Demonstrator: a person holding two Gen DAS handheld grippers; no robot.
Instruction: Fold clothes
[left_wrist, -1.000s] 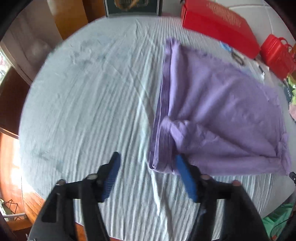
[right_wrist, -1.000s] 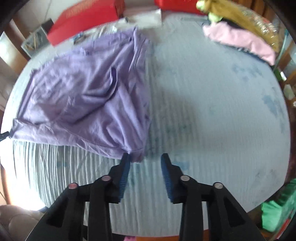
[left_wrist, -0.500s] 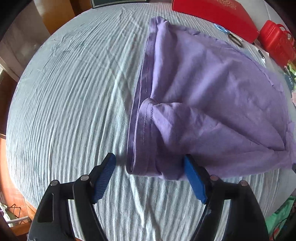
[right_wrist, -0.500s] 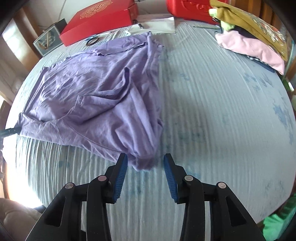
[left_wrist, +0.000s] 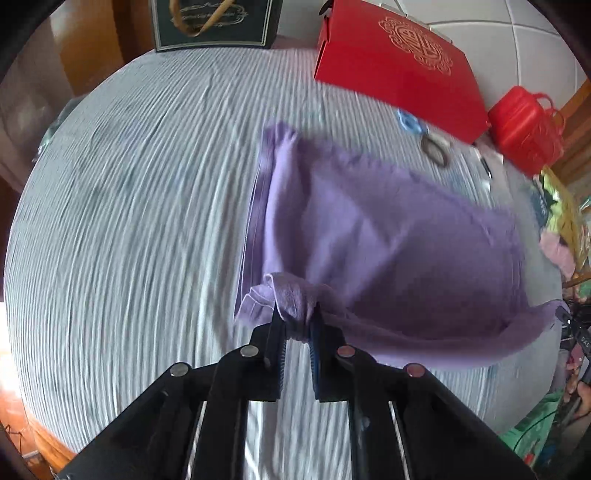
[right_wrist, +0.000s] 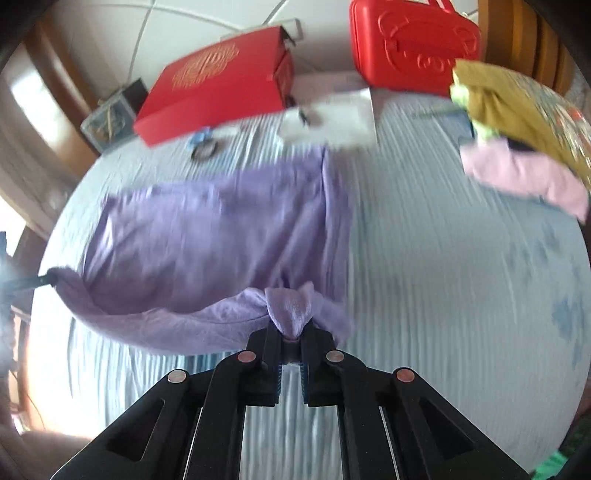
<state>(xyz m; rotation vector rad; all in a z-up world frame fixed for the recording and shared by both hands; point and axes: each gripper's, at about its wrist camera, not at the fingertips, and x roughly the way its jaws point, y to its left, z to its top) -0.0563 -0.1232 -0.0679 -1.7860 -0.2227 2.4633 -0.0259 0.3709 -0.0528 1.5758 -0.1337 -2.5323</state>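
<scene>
A purple garment (left_wrist: 376, 236) lies on a table with a light blue striped cloth (left_wrist: 129, 221). My left gripper (left_wrist: 296, 326) is shut on the garment's near left corner, which bunches between its blue pads. My right gripper (right_wrist: 291, 334) is shut on the near right corner of the same garment (right_wrist: 221, 236). The near edge hangs lifted between the two grippers while the far part rests on the cloth. Both views are blurred by motion.
A red box (left_wrist: 399, 66), a red case (left_wrist: 524, 129), a dark framed box (left_wrist: 214, 22) and scissors (left_wrist: 424, 136) stand at the table's far side. Pink (right_wrist: 524, 177) and olive clothes (right_wrist: 517, 107) lie at the far right, with white paper (right_wrist: 332, 114) behind the garment.
Both grippers have shut on the garment's near corners and lifted them off the cloth. Half a second ago both were open around those corners.
</scene>
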